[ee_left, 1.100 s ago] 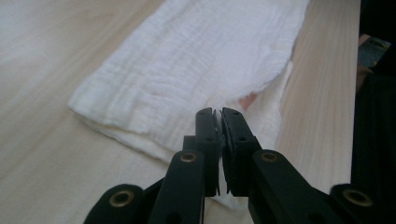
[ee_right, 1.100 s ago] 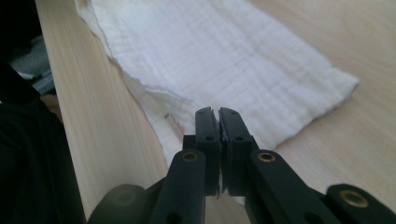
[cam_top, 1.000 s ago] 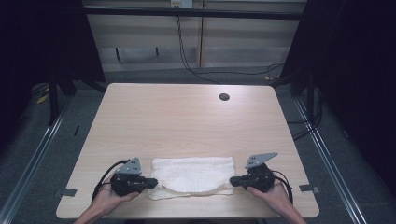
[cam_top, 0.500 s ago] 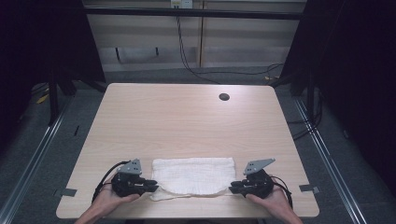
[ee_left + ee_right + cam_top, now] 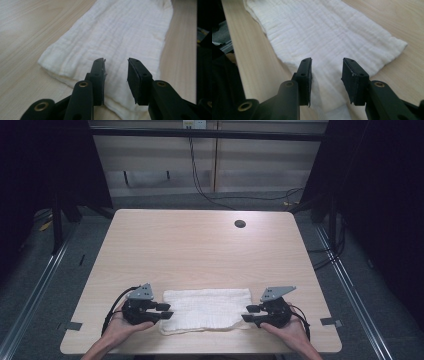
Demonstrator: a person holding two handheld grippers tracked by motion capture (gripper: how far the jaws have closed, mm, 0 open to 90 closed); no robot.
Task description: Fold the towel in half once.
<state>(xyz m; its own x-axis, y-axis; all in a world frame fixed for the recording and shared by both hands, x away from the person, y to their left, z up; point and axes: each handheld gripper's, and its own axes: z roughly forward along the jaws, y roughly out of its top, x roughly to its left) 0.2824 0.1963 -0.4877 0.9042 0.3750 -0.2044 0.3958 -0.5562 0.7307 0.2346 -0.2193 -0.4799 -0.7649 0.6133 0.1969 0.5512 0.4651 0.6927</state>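
Note:
A folded white cloth [image 5: 207, 309] lies flat on the wooden table [image 5: 200, 250], close to its front edge. My left gripper [image 5: 167, 311] is at the cloth's left end and my right gripper [image 5: 248, 312] at its right end, both pointing inward. Both pairs of jaws have just been opening. In the left gripper view the left gripper [image 5: 116, 62] stands open over the cloth [image 5: 120, 32], pads clear of the fabric. In the right gripper view the right gripper [image 5: 327, 61] stands open the same way above the cloth [image 5: 324, 30].
A small dark round hole [image 5: 240, 224] sits near the table's far right. Metal rails [image 5: 350, 290] run along both sides of the table on the floor. Cables [image 5: 210, 195] hang behind the far edge. The front edge is just below my hands.
Both grippers' jaws have spread apart at the cloth's two ends. The hands have hardly shifted and the cloth stays flat on the table.

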